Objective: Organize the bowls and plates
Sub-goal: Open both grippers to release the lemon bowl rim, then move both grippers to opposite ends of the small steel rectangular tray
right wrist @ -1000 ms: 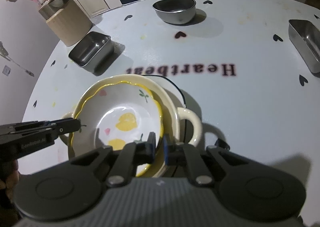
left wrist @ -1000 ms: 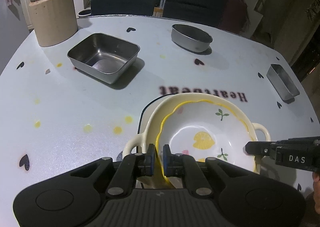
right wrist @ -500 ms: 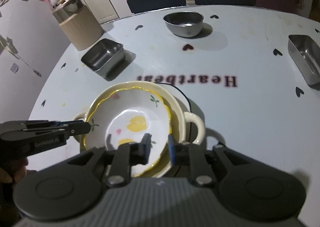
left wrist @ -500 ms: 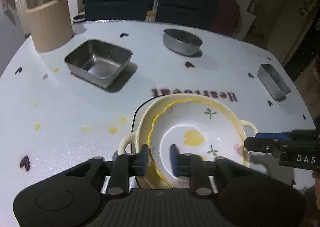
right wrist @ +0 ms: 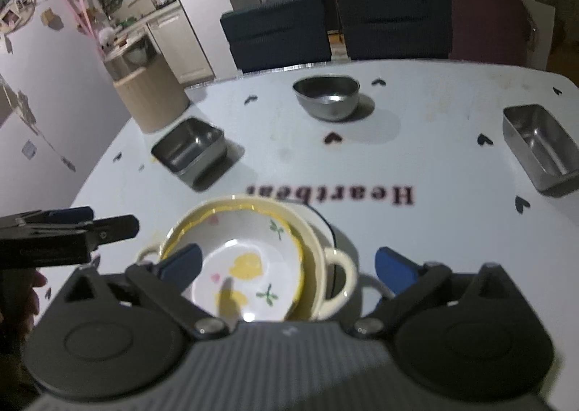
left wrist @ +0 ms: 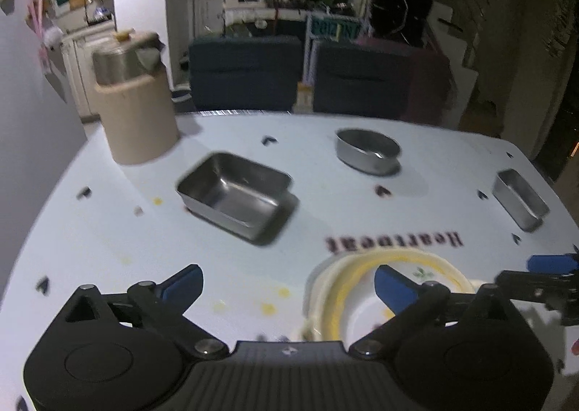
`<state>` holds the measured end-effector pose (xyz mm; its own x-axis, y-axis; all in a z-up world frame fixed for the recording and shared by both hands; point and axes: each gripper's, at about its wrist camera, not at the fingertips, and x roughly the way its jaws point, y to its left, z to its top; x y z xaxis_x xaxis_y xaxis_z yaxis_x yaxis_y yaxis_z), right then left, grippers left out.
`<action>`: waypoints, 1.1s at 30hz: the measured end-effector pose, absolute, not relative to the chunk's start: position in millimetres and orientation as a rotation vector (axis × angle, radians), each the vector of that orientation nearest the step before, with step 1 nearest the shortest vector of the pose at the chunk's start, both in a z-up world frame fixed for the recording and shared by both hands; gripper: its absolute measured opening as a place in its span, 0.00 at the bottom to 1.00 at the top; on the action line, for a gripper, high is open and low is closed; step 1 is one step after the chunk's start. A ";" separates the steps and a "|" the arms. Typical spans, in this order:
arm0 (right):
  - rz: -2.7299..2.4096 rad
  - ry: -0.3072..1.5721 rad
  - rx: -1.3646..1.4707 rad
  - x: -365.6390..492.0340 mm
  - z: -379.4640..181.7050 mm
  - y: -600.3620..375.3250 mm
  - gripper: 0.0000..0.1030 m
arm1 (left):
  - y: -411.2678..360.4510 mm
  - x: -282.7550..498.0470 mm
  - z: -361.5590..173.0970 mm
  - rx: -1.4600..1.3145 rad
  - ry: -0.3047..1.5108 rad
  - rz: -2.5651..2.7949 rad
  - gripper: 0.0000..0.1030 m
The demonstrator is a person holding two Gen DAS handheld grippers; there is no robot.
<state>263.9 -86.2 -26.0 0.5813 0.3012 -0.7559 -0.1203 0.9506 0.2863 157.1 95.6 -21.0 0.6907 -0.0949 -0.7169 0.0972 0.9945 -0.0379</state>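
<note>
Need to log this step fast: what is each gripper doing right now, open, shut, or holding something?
Left gripper: jaws opening wide, gripping nothing; the yellow-rimmed bowl lies below.
Right gripper: jaws opening wide, holding nothing, above the same bowl.

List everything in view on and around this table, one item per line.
White scalloped yellow-rimmed ceramic bowl: one, nested in the cream bowl.
Cream two-handled ceramic bowl: one, near table edge.
Square steel tray: one, silver, left.
Round steel bowl: one, silver, far centre.
Narrow steel tray: one, silver, right.
Beige cylindrical container: one, far left corner.
White heart-print tablecloth: one.
Dark chairs: two, behind.
Left tool: jaws opening, empty.
Right tool: jaws opening, empty.
</note>
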 end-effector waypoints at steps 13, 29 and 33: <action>0.243 0.869 0.333 326.7 -29.1 -56.0 1.00 | 163.3 254.7 -19.2 0.001 0.768 0.015 1.00; 0.230 1.007 0.677 414.8 -86.2 20.0 0.86 | 184.9 362.5 -80.7 0.138 0.811 -0.048 0.88; 0.200 1.065 0.706 427.5 -106.1 42.7 0.66 | 187.4 374.5 -96.6 0.140 0.836 -0.056 0.85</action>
<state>427.5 42.7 -106.1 0.4904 0.4747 -0.7309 0.1778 0.7665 0.6171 374.5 187.4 -96.6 0.6698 0.0055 -0.7425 0.1047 0.9893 0.1017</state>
